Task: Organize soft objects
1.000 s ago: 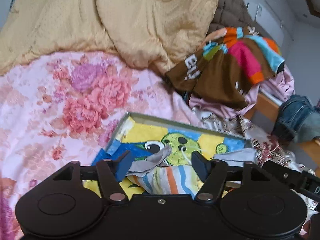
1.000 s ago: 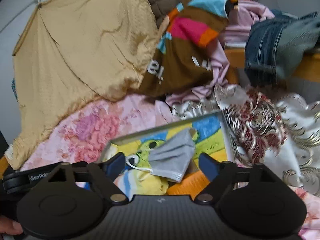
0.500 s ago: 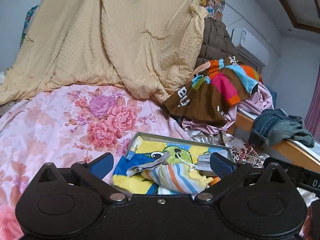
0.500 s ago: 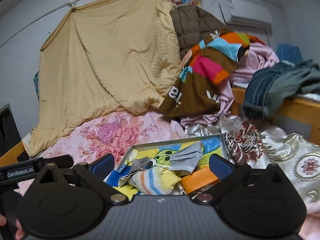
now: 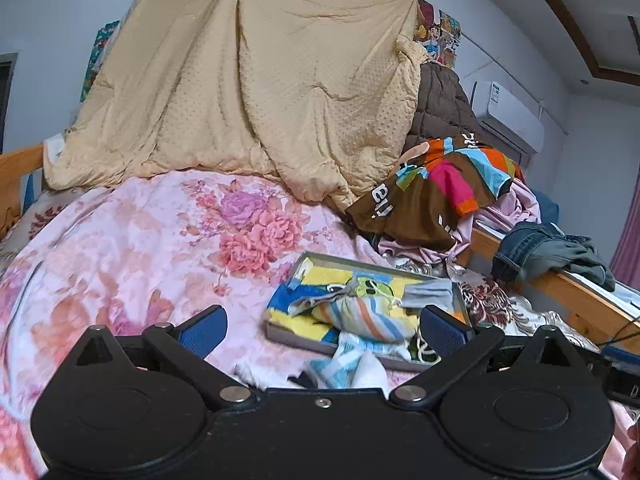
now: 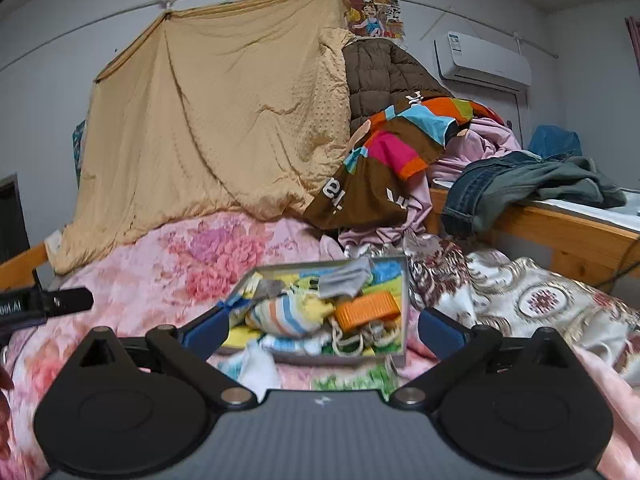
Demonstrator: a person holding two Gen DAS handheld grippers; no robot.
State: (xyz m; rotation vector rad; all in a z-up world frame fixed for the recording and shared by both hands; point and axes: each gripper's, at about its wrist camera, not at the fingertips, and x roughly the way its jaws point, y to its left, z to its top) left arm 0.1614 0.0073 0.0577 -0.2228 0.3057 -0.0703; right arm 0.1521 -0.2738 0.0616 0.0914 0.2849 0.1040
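left wrist: low over bed, facing headboard | right wrist: alongside, same heading | shared: tray (image 5: 348, 345) (image 6: 320, 358)

Ahead of the tongs, the pink bedspread (image 5: 160, 240) bears rose blooms. The grey-rimmed tray (image 6: 404, 300) holds a yellow-blue cartoon towel (image 5: 320, 276), an orange-, blue- and white-striped pouch (image 6: 280, 316), a grey face mask (image 6: 344, 282) and an orange block (image 6: 368, 308). Beyond hangs a tan dotted quilt (image 5: 260, 100).

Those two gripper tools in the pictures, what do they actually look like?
Both look alike. The left gripper has a flat black body with two round discs, silver rivets and angled black linkage bars ending in blue textured fingers. The right gripper has the same build, with a ribbed grey panel at its centre bearing a small white mark.
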